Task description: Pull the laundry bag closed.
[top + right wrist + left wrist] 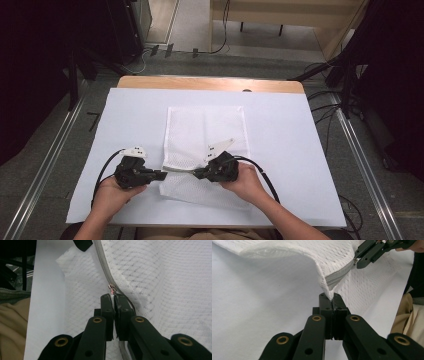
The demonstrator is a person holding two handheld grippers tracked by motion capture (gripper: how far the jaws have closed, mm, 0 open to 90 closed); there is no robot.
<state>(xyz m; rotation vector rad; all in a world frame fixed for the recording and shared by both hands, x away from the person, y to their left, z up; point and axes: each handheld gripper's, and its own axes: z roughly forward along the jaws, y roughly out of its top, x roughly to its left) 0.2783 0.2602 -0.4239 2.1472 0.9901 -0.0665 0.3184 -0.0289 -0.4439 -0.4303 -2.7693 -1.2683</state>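
From above, the white mesh bag (205,150) lies flat on the white sheet (280,130) that covers the table (210,83), its near end folded toward you, and your two grippers meet over that near end, pointing at each other along a thin grey line. That high view gives the layout but not the grip itself. Your left gripper (161,174) has its jaws clamped tight on the bag's corner; the left gripper view makes this plain, with the mesh pulled up into a peak right at the fingertips (332,298) and the grey zipper (338,275) running away from there toward your other tool. Your right gripper (198,173) is clenched on the zipper pull (111,288), and its own view shows the small metal slider sitting on the grey zipper tape just beyond the jaw tips, a detail too small to make out from overhead. The same view catches your tan trousers (12,322) off the sheet's edge. No brand, label or readable writing appears on the bag, the sheet or the grippers.
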